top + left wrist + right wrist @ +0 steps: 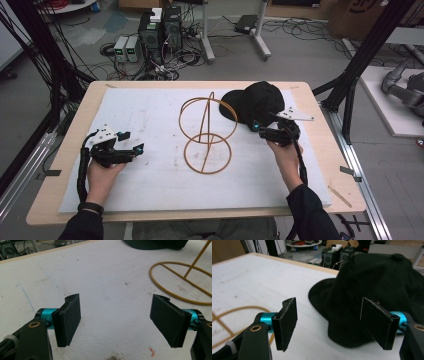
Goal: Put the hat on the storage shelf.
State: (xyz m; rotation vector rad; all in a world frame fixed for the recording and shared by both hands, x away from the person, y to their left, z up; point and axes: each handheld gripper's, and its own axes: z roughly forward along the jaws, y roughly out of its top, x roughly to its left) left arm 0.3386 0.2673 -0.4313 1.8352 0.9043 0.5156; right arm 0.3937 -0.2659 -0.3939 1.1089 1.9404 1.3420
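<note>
Both grippers, left gripper (131, 141) and right gripper (258, 128), are held with jaws spread; the black cap (256, 101) is approached at the right.

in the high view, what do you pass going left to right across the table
left gripper → wire hat stand → black cap → right gripper

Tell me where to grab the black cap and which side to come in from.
Probably best: pinch the cap's near crown edge, coming from the person's side with the right gripper, whose open jaws already face it. The soft fabric there bulges up off the white mat, while the flat brim lies flush and offers little.
</note>
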